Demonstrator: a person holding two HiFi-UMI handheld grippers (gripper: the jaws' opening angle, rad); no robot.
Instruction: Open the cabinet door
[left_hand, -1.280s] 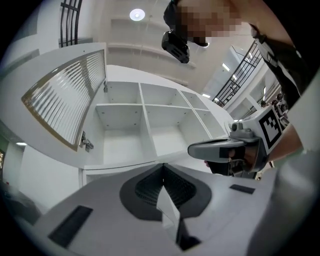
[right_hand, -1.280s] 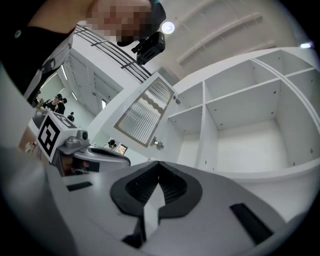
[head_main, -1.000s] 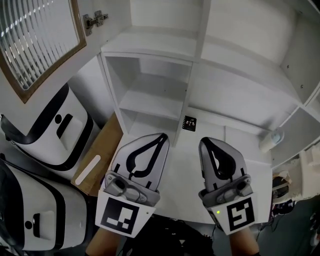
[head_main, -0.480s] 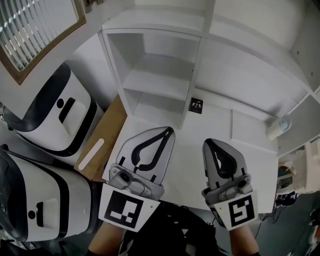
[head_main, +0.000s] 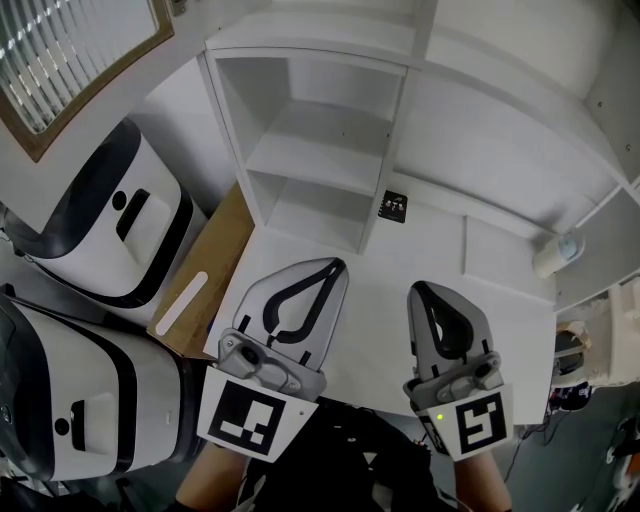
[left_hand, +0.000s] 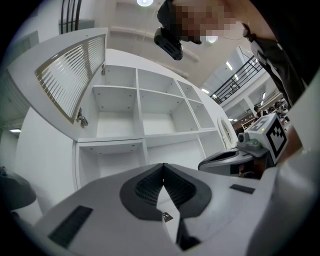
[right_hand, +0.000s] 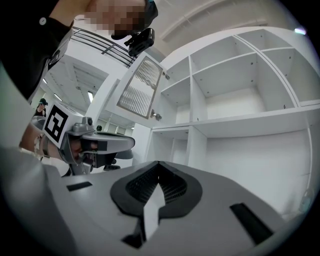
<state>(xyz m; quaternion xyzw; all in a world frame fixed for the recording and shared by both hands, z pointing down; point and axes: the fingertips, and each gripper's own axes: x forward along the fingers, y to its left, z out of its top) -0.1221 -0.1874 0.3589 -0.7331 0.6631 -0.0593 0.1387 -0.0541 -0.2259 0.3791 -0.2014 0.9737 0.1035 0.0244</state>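
My left tongs (head_main: 335, 266) and right tongs (head_main: 418, 291) are both clenched tight with nothing between the jaws. I hold them side by side at 6 o'clock in the head view, tips pointing toward the white cabinet (head_main: 322, 150). The cabinet door (head_main: 70, 60) sits at 10 o'clock, swung wide open, clear of its compartment. It is a framed panel of ribbed glass. Its frame looks brown-edged from above and white-faced in the left gripper view, where a metal hinge (left_hand: 81, 119) shows at its lower corner.
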